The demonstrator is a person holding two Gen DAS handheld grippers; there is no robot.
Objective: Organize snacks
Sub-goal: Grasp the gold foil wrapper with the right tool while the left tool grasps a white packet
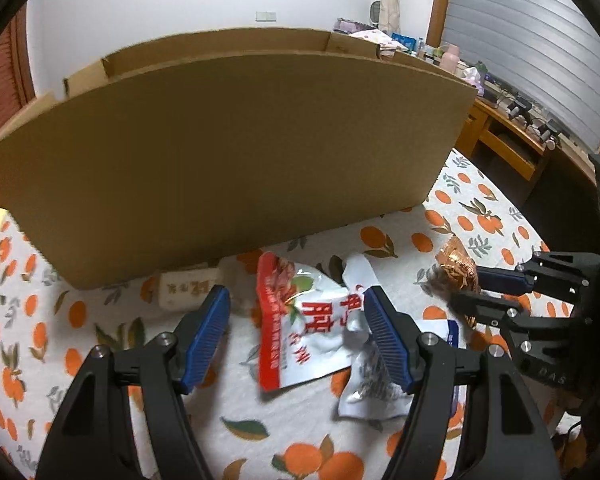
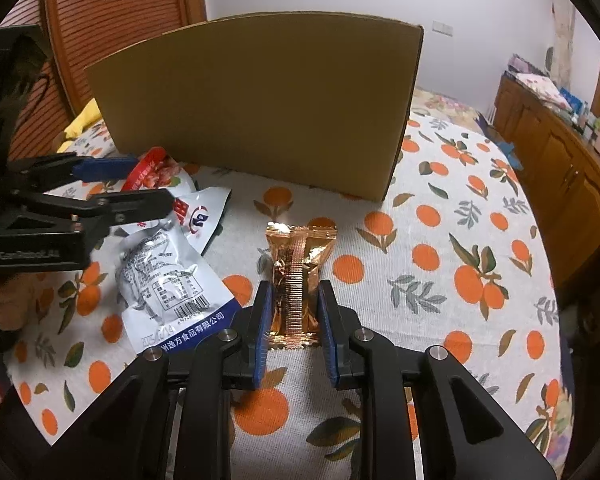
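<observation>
Pinching the gold foil packet [image 2: 300, 276] between your right fingers [image 2: 262, 332], you have it by its near end, both blue pads pressed against its sides while it lies flat on the orange-print surface [image 2: 460, 240]. Your right gripper [image 2: 294, 334] points down at it from the near side, and the rest of the packet stretches away toward the cardboard box [image 2: 260, 108] standing behind it.

Your left fingers [image 1: 214, 332] are spread wide and grip nothing. Your left gripper [image 1: 298, 336] hovers over the red-and-white snack bag [image 1: 300, 328], which lies crumpled between the pads without either one pressing on it. A silver-and-white pouch [image 1: 370, 392] lies partly under that bag's right edge, and a small pale wrapped bar [image 1: 184, 290] sits just against the foot of the box.

By the look of it, the step in hand is gathering the loose snacks, one per gripper, with the box as the likely place for them. Next, you need to lift the gold packet clear of the surface and carry it over the box's tall front wall. On the left, lower the fingers around the red-and-white bag and close them before lifting; its slack film may slip or drag the pouch along.
</observation>
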